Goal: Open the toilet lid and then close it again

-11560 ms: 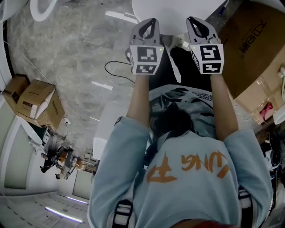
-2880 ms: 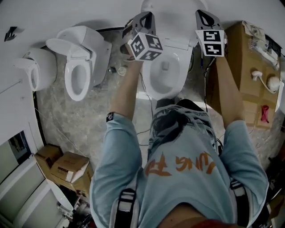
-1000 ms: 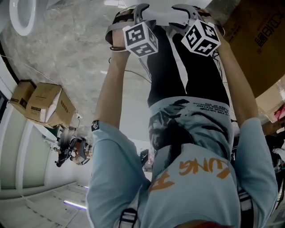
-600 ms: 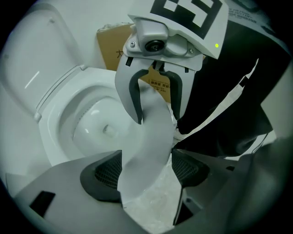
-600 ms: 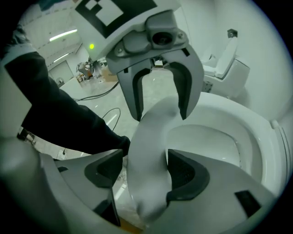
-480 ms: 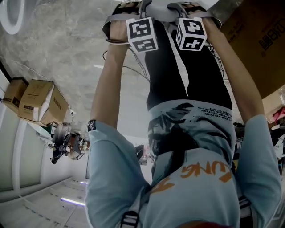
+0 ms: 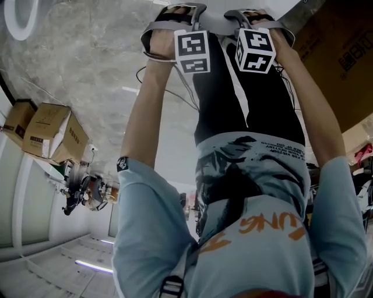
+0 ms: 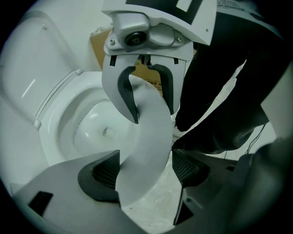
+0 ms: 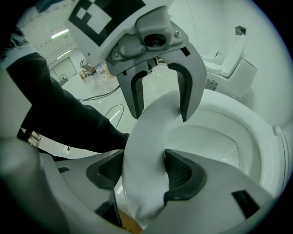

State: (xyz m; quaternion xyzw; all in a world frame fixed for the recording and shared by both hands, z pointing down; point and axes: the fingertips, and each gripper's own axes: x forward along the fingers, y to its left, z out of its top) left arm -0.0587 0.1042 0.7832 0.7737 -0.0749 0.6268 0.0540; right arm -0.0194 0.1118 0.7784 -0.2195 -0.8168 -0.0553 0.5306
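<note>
The toilet's white seat ring [image 8: 144, 137] curves round the open bowl [image 8: 91, 128]. The lid [image 8: 32, 68] stands raised behind it. My left gripper [image 8: 146, 169] points steeply down and straddles the ring's front. One pad rests at the ring's edge and the other stands clear, its jaws having just been opening. My right gripper [image 9: 142, 171] straddles the same ring [image 9: 146, 137] beside it. Both of its pads press on the ring, having just been closing on it. In the head view both grippers, left [image 7: 185, 10] and right [image 7: 245, 14], sit at the top edge.
The person's black-trousered legs [image 7: 245, 93] stand right before the toilet. A big cardboard box [image 7: 344, 52] is at the right and smaller boxes [image 7: 49, 137] are at the left. A cable [image 7: 169, 93] lies on the marble floor. Another toilet [image 9: 229, 59] stands beside this one.
Both grippers have sunk a little and rolled, so their marker cubes now face squarely up. About three seconds ago they were up by the raised lid.
</note>
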